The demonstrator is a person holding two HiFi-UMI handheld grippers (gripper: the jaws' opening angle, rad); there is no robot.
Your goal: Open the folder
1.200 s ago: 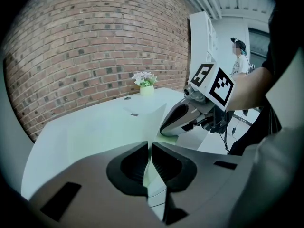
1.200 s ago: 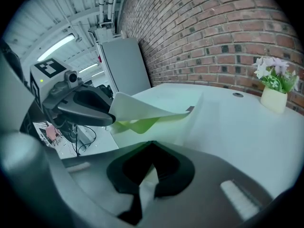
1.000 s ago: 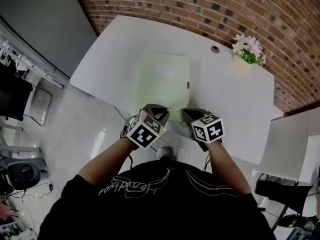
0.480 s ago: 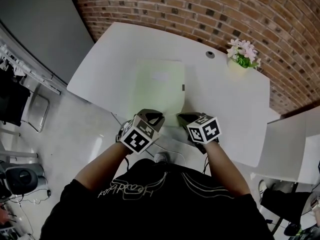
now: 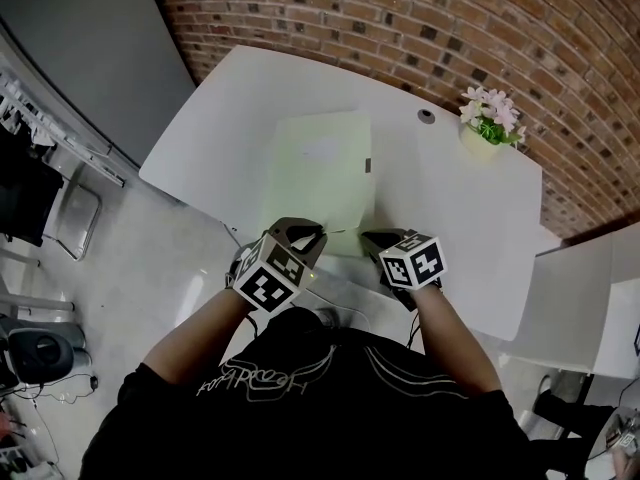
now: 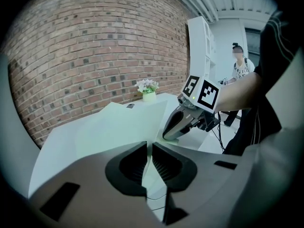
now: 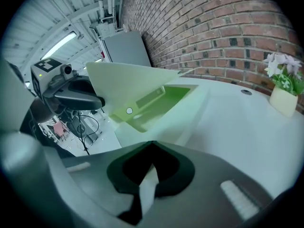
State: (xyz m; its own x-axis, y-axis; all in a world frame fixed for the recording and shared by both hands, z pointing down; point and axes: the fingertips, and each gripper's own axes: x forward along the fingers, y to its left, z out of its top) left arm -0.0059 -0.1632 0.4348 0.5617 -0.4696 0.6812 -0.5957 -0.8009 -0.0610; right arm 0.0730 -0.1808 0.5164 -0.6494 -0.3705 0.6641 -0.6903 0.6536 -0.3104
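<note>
Opening the folder (image 5: pixel 320 168) near the tabletop (image 5: pixel 455 203)'s front edge, we need a slow lift. Our left claw (image 5: pixel 305 232) pinches its top cover. Our right claw (image 5: pixel 374 238) pinches its bottom, holding it flat.

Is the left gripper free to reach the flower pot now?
Probably not: the left gripper is shut on the folder cover, and the flower pot stands far across the table.

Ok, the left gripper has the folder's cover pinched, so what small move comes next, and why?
Probably raise the left gripper and swing the cover over, away from the right gripper: the cover is only partly up, green inside just showing, and the right gripper clamps the lower leaf.
</note>
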